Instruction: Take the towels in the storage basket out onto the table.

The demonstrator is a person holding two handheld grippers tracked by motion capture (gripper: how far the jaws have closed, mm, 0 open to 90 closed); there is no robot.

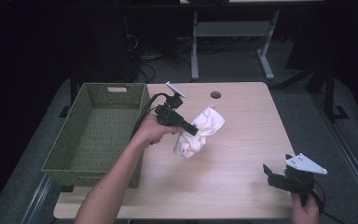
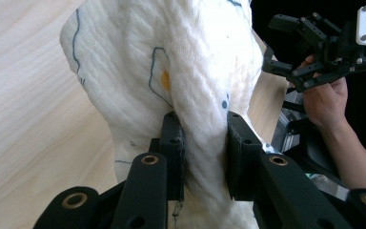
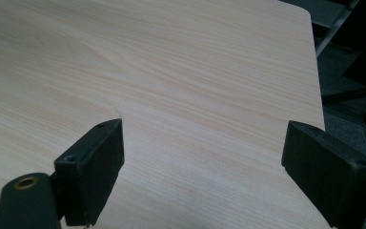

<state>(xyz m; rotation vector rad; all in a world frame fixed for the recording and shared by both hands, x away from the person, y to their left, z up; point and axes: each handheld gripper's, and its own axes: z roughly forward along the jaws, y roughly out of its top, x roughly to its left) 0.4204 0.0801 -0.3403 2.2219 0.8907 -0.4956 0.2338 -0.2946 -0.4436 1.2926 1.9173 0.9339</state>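
A soft, light white cloth [image 1: 199, 132] is held bunched in the closed left gripper [image 1: 193, 129] above the counter [image 1: 242, 154] (right gripper [image 1: 271, 173] wide open, empty), best pinched at a thick fold.

Readable text: none in any view.
White cloth [image 2: 171, 62]: only blue outlines and one orange spot at 9 o'clock from its middle, no letters.
Woven basket [image 1: 93, 135]: blank tag, nothing to read.

We see bare table [image 1: 242, 140] right of the basket [image 1: 95, 130], whose raised wicker wall blocks any low pass leftward from the cloth [image 1: 198, 130].
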